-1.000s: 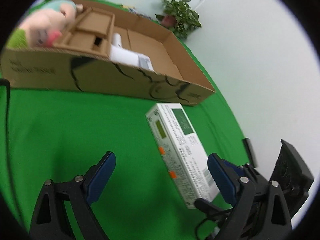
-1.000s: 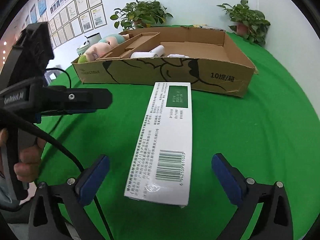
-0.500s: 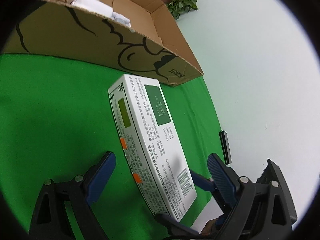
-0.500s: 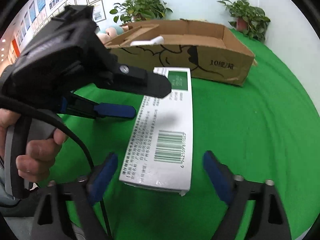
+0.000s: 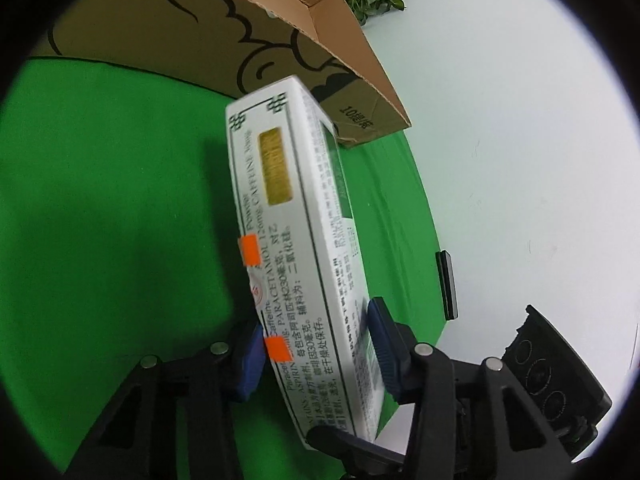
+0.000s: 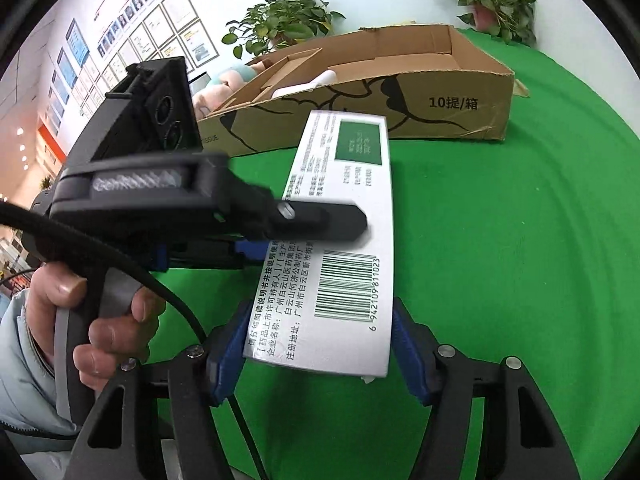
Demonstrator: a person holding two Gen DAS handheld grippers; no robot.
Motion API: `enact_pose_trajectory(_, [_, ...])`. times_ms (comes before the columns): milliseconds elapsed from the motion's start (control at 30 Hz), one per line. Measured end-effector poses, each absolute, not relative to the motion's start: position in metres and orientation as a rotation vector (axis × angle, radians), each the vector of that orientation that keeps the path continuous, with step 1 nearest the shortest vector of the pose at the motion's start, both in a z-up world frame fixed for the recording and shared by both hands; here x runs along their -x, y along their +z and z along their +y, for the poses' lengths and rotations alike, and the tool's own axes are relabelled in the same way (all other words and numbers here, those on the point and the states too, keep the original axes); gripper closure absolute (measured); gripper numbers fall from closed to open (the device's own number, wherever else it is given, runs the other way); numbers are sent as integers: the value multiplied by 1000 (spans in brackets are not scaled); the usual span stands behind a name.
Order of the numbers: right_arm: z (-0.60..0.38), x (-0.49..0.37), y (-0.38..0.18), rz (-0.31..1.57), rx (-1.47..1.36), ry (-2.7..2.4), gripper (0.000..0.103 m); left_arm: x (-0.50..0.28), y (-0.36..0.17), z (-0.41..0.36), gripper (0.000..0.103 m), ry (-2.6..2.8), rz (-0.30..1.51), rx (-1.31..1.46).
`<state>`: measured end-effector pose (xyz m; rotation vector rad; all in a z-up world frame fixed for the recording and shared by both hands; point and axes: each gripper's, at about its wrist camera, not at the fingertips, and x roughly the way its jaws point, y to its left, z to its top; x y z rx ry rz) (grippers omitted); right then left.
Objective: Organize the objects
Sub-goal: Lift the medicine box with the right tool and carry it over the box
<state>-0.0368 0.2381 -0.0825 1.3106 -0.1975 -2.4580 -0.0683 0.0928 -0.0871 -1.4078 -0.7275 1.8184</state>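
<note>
While both grippers close on the same item, the white medicine box [image 6: 340, 240] sits between the two pairs of blue pads. Right gripper [image 6: 320, 344]: jaws narrowed to the width of the box, one pad against each long side of its near end, just behind the barcode; the printed top face runs forward from the jaws toward the cardboard box [image 6: 400, 92]. Left gripper [image 5: 316, 360]: jaws likewise drawn in, pads pressed on the two broad faces of the medicine box [image 5: 296, 240], which stands on its narrow edge in this view and extends ahead of the jaws; orange tabs show on the side panel near the left pad. In the right wrist view the left gripper [image 6: 320, 220] comes in from the left, its upper black finger lying across the top face of the box ahead of the right jaws, a blue pad below it at the box's left edge; the person's left hand [image 6: 96, 312] grips its handle. The far end of the medicine box lies close to the front wall of the cardboard box; whether the two touch cannot be told. Green cloth [image 6: 500, 280] lies under and beside both jaws. Inside the cardboard box, beyond the jaws: a plush toy [image 6: 224, 84], white items, cardboard dividers. Potted plants [image 6: 280, 20] stand behind it.
</note>
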Motion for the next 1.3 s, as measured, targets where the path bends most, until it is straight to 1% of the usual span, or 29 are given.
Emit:
enact_pose_trajectory(133, [229,31,-81,-175,-1294,-2465,41,61,-79,90,62,1845,-720,1374])
enact_pose_trajectory(200, [226,29,-79,-167,-1276,-2475,42,57,-71,89,65,1858,-712,1347])
enact_pose_trajectory(267, [226,31,-75,-170,-1243,-2488,43,52,-59,88,66,1878,-690,1318])
enact_pose_trajectory(367, [223,32,-67,-170,-1199,-2502,43,43,-37,91,66,1938,-599,1269])
enact_pose_trajectory(567, [226,34,-42,-232,-1075,-2531,42,25,12,105,66,2064,-391,1141])
enact_pose_trajectory(700, [229,36,-21,-228,-979,-2586,42,24,40,122,67,2101,-314,1064])
enact_pose_trajectory(800, [230,47,-7,-223,-961,-2626,41,30,56,123,67,2133,-264,1040])
enact_pose_trajectory(867, [234,57,3,-241,-936,-2636,41,40,68,124,67,2147,-247,1003])
enact_pose_trajectory(933, [235,66,18,-220,-898,-2655,41,46,83,123,67,2154,-237,962])
enact_pose_trajectory(967, [235,70,24,-212,-880,-2661,41,63,95,122,67,2160,-226,946])
enact_pose_trajectory(1033, [235,81,36,-212,-844,-2659,41,70,110,124,67,2182,-196,916])
enact_pose_trajectory(1100, [235,93,46,-210,-822,-2651,41,100,124,125,67,2197,-179,913])
enact_pose_trajectory(1200, [233,115,60,-208,-840,-2622,42,128,134,123,67,2201,-173,947])
enact_pose_trajectory(1300, [236,148,69,-205,-917,-2578,41,159,139,126,68,2183,-178,998])
